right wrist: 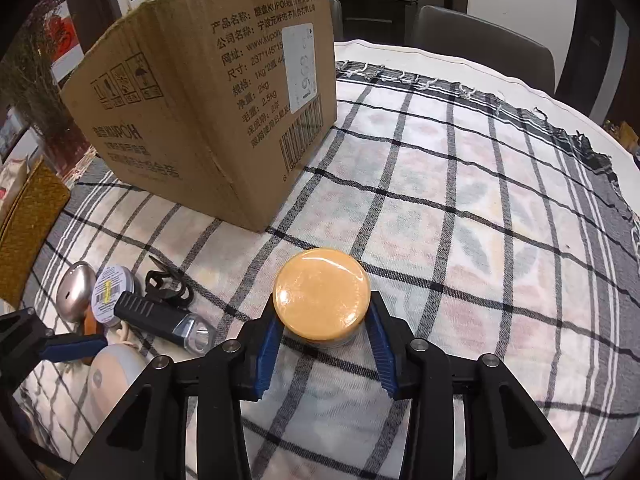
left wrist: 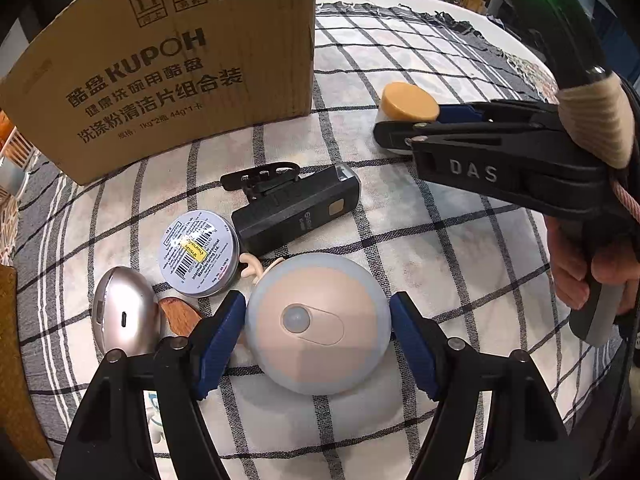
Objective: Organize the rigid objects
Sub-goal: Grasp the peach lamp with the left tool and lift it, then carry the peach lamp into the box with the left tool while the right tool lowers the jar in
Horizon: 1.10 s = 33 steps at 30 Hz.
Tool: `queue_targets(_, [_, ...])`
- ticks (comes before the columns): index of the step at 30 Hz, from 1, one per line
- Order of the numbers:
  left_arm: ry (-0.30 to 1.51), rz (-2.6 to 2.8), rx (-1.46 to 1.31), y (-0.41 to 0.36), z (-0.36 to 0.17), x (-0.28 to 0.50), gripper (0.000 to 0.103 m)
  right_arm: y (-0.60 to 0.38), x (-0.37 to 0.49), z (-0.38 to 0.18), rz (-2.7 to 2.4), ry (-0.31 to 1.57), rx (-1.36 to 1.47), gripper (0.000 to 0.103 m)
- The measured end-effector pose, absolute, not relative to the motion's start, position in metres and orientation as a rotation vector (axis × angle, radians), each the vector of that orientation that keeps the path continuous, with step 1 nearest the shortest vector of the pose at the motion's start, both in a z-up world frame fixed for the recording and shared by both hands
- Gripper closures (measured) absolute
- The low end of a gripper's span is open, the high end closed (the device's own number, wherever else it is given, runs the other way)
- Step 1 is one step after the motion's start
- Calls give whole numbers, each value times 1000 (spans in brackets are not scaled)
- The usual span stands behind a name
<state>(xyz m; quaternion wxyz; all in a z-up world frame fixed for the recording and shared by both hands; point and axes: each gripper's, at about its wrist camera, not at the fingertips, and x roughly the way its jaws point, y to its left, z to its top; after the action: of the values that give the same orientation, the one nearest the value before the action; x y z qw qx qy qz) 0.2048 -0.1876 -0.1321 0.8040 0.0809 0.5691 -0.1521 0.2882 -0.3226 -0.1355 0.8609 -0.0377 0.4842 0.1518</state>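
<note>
A checked cloth [right wrist: 460, 208] covers the round table, its far fringe bunched and dark. At the far left stands a cardboard box [left wrist: 168, 64], its top cut off by the frame in the left wrist view, so what it holds cannot be seen.

Near the left gripper [left wrist: 318, 312] lies a cluster of small things. The biggest is a round grey-and-beige dome light [left wrist: 316, 320], sitting between the blue pads [left wrist: 220, 328]; the pads stand right at its sides, but whether they press on it is hard to tell. Beyond it lies a black bike light [left wrist: 296, 210] with a strap mount tucked at its far end. Left of that sits a round tin [left wrist: 198, 254], label up, the print too small to read. Farther left is a silver egg-shaped device [left wrist: 124, 316], partly hidden by the gripper arm. A brown wooden piece [left wrist: 178, 314] and a pale cord [left wrist: 252, 264] peek out between these, mostly covered.

To the right, well apart from the cluster, the right gripper [right wrist: 324, 330] straddles a small jar with an orange lid [right wrist: 322, 300]. Its jaws are narrow and sit right at the jar's sides below the lid, which hides the contact. A hand [left wrist: 588, 264] grips the handle, cut off by the frame's edge.
</note>
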Motion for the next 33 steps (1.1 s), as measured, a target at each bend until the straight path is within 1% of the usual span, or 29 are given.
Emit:
queue_targets(8, [1195, -336, 114, -177, -121, 195, 30, -325, 270, -114, 265, 998, -96, 61])
queue_targets(21, [1011, -273, 60, -140, -65, 188, 30, -308, 239, -61, 248, 935, -70, 61])
queue_targets(33, [908, -222, 13, -103, -30, 190, 30, -276, 228, -31, 265, 882, -57, 61])
